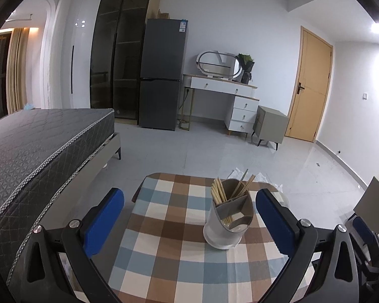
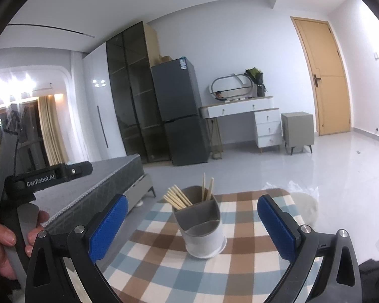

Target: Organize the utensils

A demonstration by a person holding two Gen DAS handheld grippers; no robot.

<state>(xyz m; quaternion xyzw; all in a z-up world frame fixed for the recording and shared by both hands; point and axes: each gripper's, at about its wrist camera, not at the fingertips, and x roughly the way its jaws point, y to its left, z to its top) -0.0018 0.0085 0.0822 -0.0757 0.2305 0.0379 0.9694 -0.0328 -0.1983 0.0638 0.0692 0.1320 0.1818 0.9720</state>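
A white utensil holder (image 1: 223, 227) with grey dividers stands on the checked tablecloth (image 1: 169, 240). Wooden chopsticks (image 1: 219, 193) stand bunched in its left compartment and a few more (image 1: 243, 185) in the back one. My left gripper (image 1: 189, 224) is open and empty, its blue pads either side of the holder, short of it. In the right wrist view the holder (image 2: 202, 229) stands ahead with chopsticks (image 2: 176, 198) fanned out of it. My right gripper (image 2: 192, 227) is open and empty, back from the holder. The left gripper's body (image 2: 45, 176) shows at the left, held by a hand.
A grey mattress bed (image 1: 38, 146) lies close to the table's left side. White plastic wrap (image 1: 265, 179) lies on the floor past the table's far edge. A fridge (image 1: 161, 75), a dressing table (image 1: 222, 93), a nightstand (image 1: 270, 123) and a door (image 1: 310, 88) line the far wall.
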